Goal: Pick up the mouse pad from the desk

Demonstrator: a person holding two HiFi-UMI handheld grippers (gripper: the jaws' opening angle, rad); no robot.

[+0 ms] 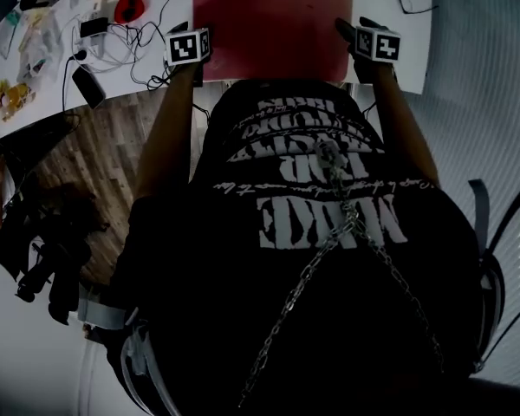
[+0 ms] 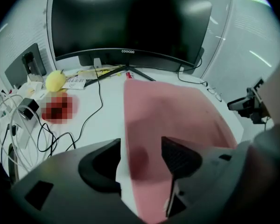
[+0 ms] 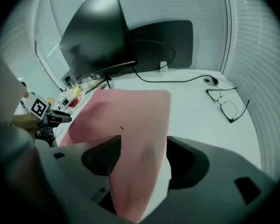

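Head view: flat red rectangular mouse pad (image 1: 273,24), twelve o'clock.
Left gripper (image 2: 141,147), right gripper (image 3: 143,146) gape astride it; thin edge may slip.

An office workstation: a wide curved monitor (image 2: 130,22) stands at the back of a white table (image 2: 107,122). A tangle of cables (image 1: 132,37) spreads along one side and a pair of glasses (image 3: 227,105) lies on the other. Slatted blinds (image 3: 266,69) line the wall, above wood-plank flooring (image 1: 104,146).
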